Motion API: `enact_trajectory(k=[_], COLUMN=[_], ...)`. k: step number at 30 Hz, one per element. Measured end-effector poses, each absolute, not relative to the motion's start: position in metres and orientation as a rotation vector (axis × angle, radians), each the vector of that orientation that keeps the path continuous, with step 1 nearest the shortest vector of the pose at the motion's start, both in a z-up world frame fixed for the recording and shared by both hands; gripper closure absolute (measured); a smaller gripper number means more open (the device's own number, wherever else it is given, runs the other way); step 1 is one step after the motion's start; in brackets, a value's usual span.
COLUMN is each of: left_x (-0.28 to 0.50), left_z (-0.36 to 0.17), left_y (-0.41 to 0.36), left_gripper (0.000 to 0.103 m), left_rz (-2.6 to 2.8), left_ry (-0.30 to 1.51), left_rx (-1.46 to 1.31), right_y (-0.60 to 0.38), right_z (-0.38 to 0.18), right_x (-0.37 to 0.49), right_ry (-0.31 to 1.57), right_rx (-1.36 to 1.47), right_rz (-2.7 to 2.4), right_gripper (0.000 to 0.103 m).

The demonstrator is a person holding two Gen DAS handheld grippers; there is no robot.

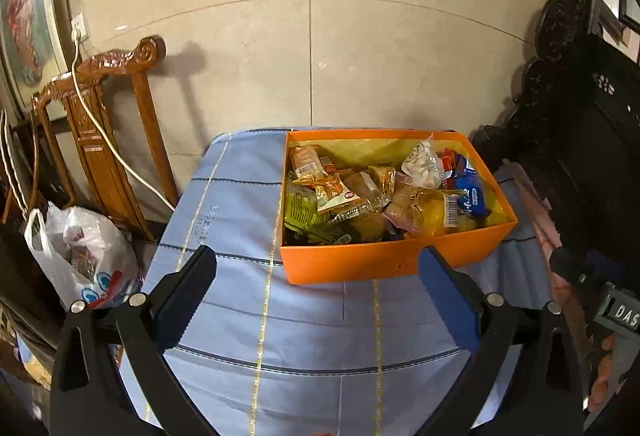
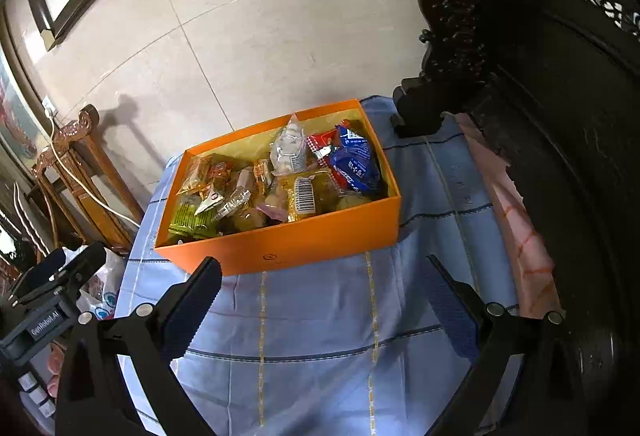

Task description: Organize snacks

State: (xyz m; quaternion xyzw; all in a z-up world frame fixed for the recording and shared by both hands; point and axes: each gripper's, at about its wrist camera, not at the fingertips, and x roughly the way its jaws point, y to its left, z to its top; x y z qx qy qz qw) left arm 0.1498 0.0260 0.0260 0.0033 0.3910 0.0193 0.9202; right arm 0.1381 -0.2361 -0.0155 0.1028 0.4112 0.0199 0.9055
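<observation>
An orange box (image 1: 360,260) stands on the blue-clothed table and is full of wrapped snacks: a blue packet (image 1: 470,192), a clear white bag (image 1: 424,162), a green pack (image 1: 304,214) and orange packs. My left gripper (image 1: 320,264) is open and empty, hovering above the cloth just in front of the box. In the right wrist view the same box (image 2: 304,244) holds the blue packet (image 2: 354,166) and green pack (image 2: 186,216). My right gripper (image 2: 324,272) is open and empty, in front of the box. The left gripper's body (image 2: 44,300) shows at the left.
The blue striped tablecloth (image 1: 280,336) covers a small table against a tiled wall. A carved wooden stand (image 1: 104,140) with a white cable and a white plastic bag (image 1: 80,256) stand at the left. Dark carved furniture (image 2: 540,116) and a pink cloth (image 2: 516,228) close the right side.
</observation>
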Motion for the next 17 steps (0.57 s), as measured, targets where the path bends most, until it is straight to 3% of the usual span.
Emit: enact_trajectory(k=[17], left_x=[0.15], left_z=[0.031], left_y=[0.033], left_gripper=[0.004], left_rz=[-0.023], left_ry=[0.797], left_rx=[-0.095], right_y=[-0.239], right_z=[-0.012], right_x=[0.133], right_ry=[0.843], right_rx=[0.241], right_rz=[0.061], right_gripper=[0.004])
